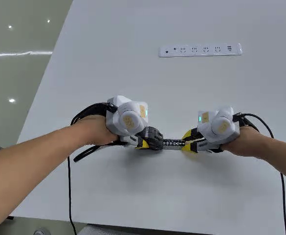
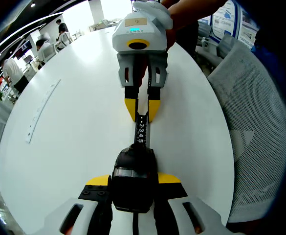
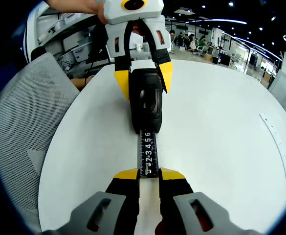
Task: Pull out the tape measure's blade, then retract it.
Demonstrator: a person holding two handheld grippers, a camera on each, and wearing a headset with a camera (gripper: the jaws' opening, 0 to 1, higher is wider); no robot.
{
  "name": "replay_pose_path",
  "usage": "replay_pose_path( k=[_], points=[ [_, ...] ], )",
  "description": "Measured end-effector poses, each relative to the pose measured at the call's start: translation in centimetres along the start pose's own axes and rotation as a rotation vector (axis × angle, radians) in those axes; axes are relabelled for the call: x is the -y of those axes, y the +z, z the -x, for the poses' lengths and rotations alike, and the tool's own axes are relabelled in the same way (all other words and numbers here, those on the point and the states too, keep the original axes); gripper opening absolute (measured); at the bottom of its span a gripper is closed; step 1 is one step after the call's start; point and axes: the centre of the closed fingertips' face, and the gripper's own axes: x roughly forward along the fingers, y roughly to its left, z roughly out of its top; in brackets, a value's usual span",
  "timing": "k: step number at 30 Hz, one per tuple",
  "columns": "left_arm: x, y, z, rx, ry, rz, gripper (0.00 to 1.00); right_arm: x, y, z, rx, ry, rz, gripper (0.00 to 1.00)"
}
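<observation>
The black tape measure (image 1: 152, 138) is seen in the middle of the head view, low over the white table (image 1: 133, 58). It cannot be told if the table is touched. The case is squeezed from both sides by the left gripper (image 2: 133, 179), with its jaws shut tight on it. The end of the blade (image 3: 147, 152) is pinched by the right gripper (image 3: 147, 175), with its yellow tips closed on it. A short bit of blade is stretched between the two grippers.

In the head view the near table edge is found at 6 o'clock, close to the grippers. The left edge is seen at 9 o'clock. Lots of bare table is left toward 12 o'clock. A white power strip (image 1: 200, 50) is laid at 1 o'clock, well apart from the tape measure. A grey mesh chair (image 2: 260, 122) is seen at 3 o'clock in the left gripper view, beside the table edge.

The white numbers 2 3 4 5 6 can be read on the blade. The stickers on the grippers are too small to be read.

A shiny grey floor (image 1: 15, 49) with light spots is seen at 10 o'clock. Far-off people (image 2: 11, 73) are seen in a big office.
</observation>
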Motion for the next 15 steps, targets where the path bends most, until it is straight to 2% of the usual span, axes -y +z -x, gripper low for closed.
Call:
replay_pose_path(
  k=[15],
  points=[
    [0.0, 0.1, -0.1, -0.003, -0.003, 0.002, 0.28, 0.4, -1.8, 1.6, -0.016, -0.012, -0.022, 0.10]
  ],
)
